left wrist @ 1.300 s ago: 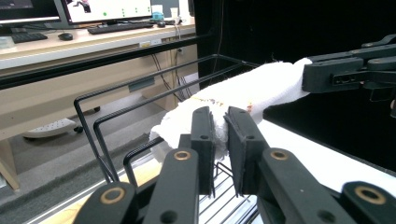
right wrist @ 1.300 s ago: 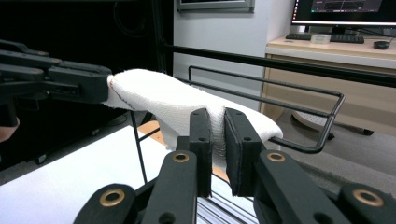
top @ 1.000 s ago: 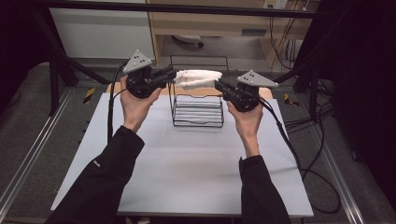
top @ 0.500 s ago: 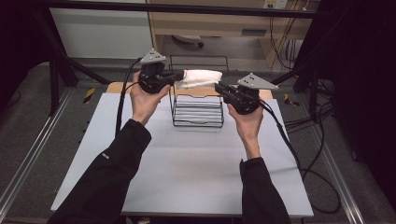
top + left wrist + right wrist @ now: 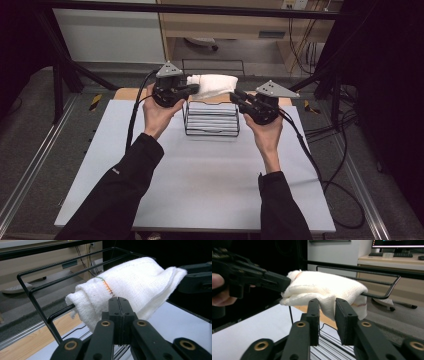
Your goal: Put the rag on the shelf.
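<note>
**Towel draped on the rack, one end still pinched**

The folded white towel (image 5: 212, 85) lies over the black wire rack's (image 5: 211, 120) top bars. My left gripper (image 5: 119, 305) stays clamped on its end, carried further back than before; my right gripper (image 5: 327, 307) stands parted, empty. Releasing remains.

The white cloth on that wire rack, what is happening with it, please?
A person at a white table works with a handheld gripper in each hand on a folded white cloth draped over the top bars of a black wire rack. The left gripper has its jaws pressed together at the cloth's near end, apparently pinching its edge. The right gripper is open at the other end, with cloth hanging between its jaws.
</note>
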A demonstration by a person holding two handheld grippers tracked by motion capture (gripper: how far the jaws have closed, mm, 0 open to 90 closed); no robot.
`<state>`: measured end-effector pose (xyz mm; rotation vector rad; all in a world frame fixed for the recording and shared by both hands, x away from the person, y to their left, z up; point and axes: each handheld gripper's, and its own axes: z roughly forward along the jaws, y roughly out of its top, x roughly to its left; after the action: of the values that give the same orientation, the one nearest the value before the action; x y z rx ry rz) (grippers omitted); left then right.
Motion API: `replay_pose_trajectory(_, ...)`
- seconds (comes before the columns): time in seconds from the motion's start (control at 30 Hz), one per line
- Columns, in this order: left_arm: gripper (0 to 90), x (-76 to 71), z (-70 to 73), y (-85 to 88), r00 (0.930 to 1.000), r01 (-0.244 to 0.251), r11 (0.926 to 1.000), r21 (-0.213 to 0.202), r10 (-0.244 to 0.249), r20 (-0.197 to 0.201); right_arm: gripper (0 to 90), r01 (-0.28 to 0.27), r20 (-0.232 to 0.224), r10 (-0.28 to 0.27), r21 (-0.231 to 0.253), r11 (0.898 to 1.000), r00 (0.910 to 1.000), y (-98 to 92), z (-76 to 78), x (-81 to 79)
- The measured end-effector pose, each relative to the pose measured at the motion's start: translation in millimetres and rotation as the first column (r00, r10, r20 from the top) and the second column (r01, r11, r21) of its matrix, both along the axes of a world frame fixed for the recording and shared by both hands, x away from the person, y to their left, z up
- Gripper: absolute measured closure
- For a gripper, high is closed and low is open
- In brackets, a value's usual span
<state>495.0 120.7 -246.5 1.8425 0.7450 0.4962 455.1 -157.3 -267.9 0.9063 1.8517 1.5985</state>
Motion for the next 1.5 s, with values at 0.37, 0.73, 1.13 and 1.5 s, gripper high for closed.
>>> replay_pose_trajectory(0.37,90.0,3.1,-9.4,-2.3,1.0000,-0.008,0.9996,0.025,0.008,-0.005,81.8,-0.035,-0.005,0.035,-0.026,0.999,0.9994,9.1,23.7,1.6)
replay_pose_trajectory(0.73,90.0,6.2,-15.8,-5.9,0.9999,-0.015,0.9989,0.044,0.015,-0.002,90.0,0.018,-0.097,-0.026,-0.075,0.997,0.9950,15.5,-5.2,19.9)
replay_pose_trajectory(1.13,89.8,9.6,-19.1,-6.5,0.9999,-0.017,0.9991,0.040,0.017,-0.004,86.5,0.048,-0.087,-0.055,-0.078,0.996,0.9946,15.9,-14.5,28.3)
replay_pose_trajectory(1.5,77.6,-4.4,-15.0,6.7,0.9999,-0.004,0.9994,0.033,0.005,-0.016,70.0,0.025,-0.066,-0.028,-0.048,0.999,0.9974,3.2,-2.1,7.9)
